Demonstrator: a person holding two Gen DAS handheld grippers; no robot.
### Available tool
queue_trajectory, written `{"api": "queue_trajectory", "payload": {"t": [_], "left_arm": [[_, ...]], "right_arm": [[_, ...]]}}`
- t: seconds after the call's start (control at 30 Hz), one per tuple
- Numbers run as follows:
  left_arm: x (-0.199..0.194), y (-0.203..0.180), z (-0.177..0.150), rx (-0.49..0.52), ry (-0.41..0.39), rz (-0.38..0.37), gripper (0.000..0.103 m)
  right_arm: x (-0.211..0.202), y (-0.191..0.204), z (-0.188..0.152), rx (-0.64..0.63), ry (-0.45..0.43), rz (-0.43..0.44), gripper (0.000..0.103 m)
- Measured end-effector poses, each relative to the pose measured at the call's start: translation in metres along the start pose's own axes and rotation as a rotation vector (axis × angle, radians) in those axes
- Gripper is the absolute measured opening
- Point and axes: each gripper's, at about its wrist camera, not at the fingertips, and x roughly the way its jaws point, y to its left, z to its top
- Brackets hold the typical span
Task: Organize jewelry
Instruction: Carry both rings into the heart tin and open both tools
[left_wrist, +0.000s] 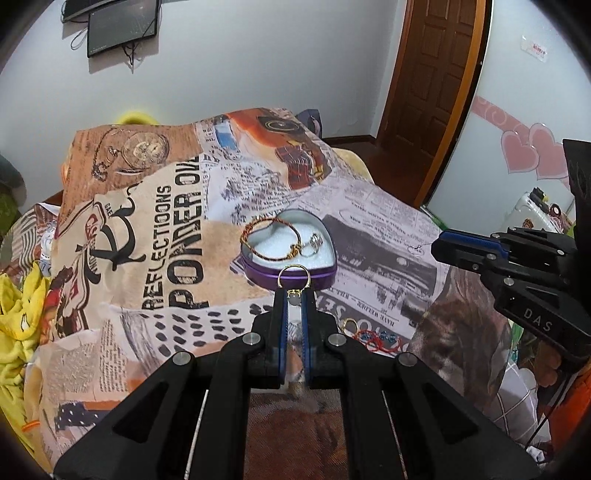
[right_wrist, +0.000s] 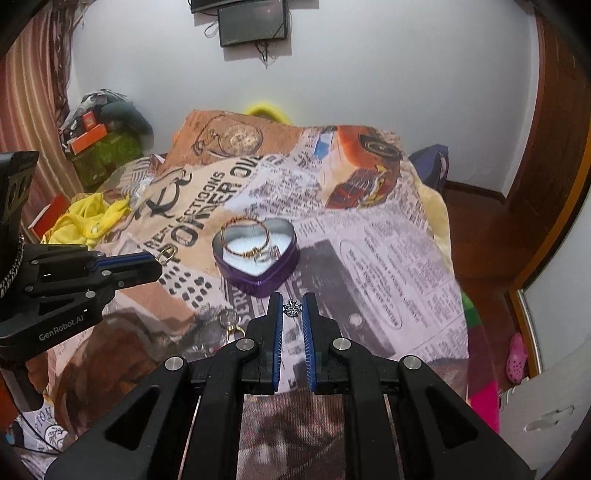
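A purple heart-shaped tin (left_wrist: 291, 275) (right_wrist: 258, 275) with white lining sits on the printed blanket. A gold and red bangle (left_wrist: 266, 236) (right_wrist: 243, 236) and a silver ring (left_wrist: 316, 242) (right_wrist: 271, 253) lie inside it. My left gripper (left_wrist: 294, 293) is shut on a gold ring (left_wrist: 293, 277), held just short of the tin's near wall; it also shows in the right wrist view (right_wrist: 162, 258). My right gripper (right_wrist: 293, 308) is shut on a small silver star-shaped piece (right_wrist: 293, 307), near the tin's tip; it also shows in the left wrist view (left_wrist: 436, 249).
On the blanket (left_wrist: 166, 229) near me lie a red bead bracelet (left_wrist: 376, 339), a small gold ring (left_wrist: 349, 325) and a gold clip (right_wrist: 234, 332). Yellow cloth (right_wrist: 88, 218) is piled at the left. A wooden door (left_wrist: 432, 85) stands at the right.
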Motion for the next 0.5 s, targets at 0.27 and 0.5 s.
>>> {"api": "queue_trajectory", "payload": {"t": [0.27,0.5], "left_arm": [[0.003,0.009,0.012,-0.011,-0.017,0.004,0.005],[0.013,0.019,0.020,-0.028,-0.022,0.005,0.005]], "right_arm": [[0.005,0.008,0.015,-0.025,-0.030,0.008,0.009],[0.016,0.013,0.028,-0.041,-0.048,0.022,0.009]]}}
